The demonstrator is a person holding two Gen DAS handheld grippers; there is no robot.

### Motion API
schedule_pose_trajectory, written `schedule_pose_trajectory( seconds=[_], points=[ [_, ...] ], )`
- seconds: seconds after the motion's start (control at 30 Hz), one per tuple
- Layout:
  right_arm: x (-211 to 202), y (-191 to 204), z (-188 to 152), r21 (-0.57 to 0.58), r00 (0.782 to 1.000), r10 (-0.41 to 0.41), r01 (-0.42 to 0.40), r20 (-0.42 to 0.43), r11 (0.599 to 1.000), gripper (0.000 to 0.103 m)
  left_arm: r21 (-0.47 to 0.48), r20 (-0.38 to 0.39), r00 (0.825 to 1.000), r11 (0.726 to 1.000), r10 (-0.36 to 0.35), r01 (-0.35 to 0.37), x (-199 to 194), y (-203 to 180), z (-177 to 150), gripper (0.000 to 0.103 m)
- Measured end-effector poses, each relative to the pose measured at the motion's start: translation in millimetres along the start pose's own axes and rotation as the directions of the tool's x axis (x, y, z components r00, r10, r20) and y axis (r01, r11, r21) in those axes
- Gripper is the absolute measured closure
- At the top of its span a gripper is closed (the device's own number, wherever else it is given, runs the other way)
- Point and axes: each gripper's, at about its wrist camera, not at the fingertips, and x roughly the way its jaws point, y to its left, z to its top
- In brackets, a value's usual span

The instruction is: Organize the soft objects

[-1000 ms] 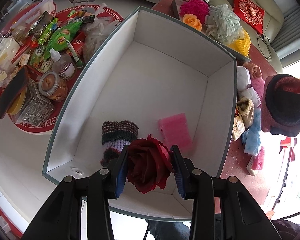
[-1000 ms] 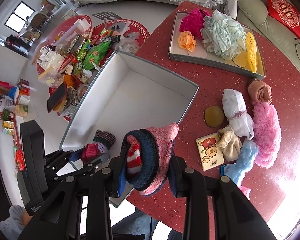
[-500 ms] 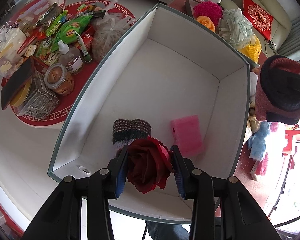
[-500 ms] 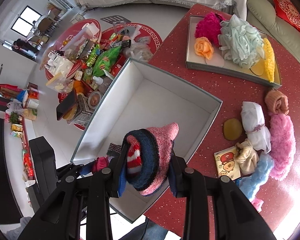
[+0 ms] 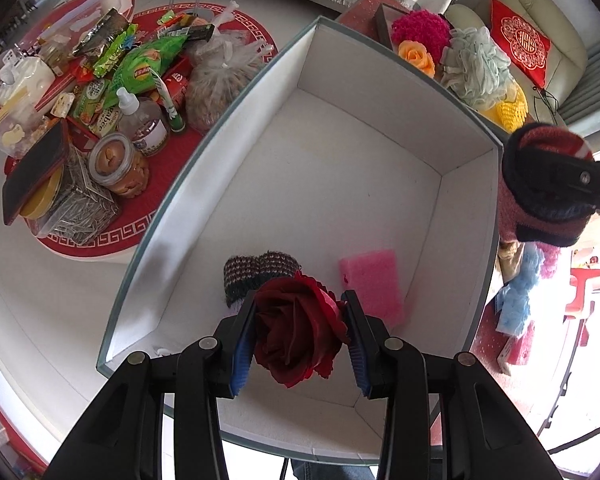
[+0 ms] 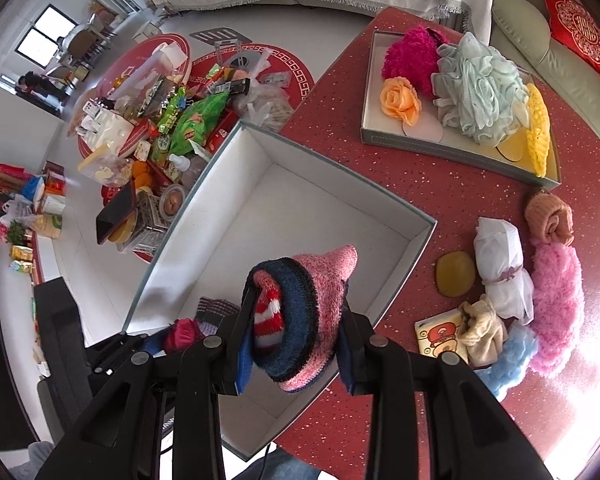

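Observation:
My left gripper (image 5: 298,338) is shut on a dark red cloth rose (image 5: 298,330), held over the near end of the white open box (image 5: 204,184). On the box floor lie a striped knitted sock roll (image 5: 260,270) and a pink sponge (image 5: 374,282). My right gripper (image 6: 296,338) is shut on a pink and navy knitted hat (image 6: 304,312) above the box's near right part (image 6: 416,252). In the left wrist view that hat (image 5: 540,188) hangs at the box's right wall.
A grey tray (image 6: 452,156) at the back right holds an orange rose, magenta pompom, mint bath puff and yellow knit. Rolled towels, fluffy pink and blue items and a small card lie on the red table (image 6: 380,184). Snacks and jars (image 5: 100,92) crowd a low round table left.
The right gripper with the hat has shifted leftward toward and over the box. The left gripper has kept the rose over the box's near end, barely shifting.

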Motion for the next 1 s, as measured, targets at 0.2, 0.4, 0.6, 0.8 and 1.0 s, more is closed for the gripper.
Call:
schedule_pose_trajectory(
  seconds=[0.2, 0.4, 0.6, 0.8, 1.0],
  points=[
    [13.4, 1.5, 4.8, -0.028, 0.999, -0.035, 0.034, -0.036, 0.999, 0.067, -0.033, 0.007, 1.0, 0.999, -0.001, 0.002, 5.5, 1.9, 6.6, 0.062],
    [32.2, 8.4, 7.3, -0.065, 0.995, -0.042, 0.036, -0.089, 0.997, 0.067, -0.016, -0.001, 0.999, 0.999, 0.049, -0.049, 9.9, -3.8, 8.9, 0.058],
    [46.2, 9.2, 2.2, -0.074, 0.988, -0.05, 0.039, -0.148, 0.996, 0.027, -0.043, -0.008, 0.998, 0.997, 0.067, -0.067, 7.3, -0.2, 7.7, 0.001],
    [40.0, 1.0, -3.8, -0.032, 0.99, -0.022, 0.018, -0.141, 0.999, 0.008, -0.065, -0.06, 0.994, 0.994, 0.09, -0.093, 10.4, 2.4, 5.0, 0.001],
    [23.8, -2.6, -14.2, -0.02, 0.994, -0.012, 0.01, -0.108, 1.0, 0.0, -0.037, -0.08, 0.993, 0.996, 0.082, -0.085, 6.8, -9.0, -0.3, 0.001]
  ],
)
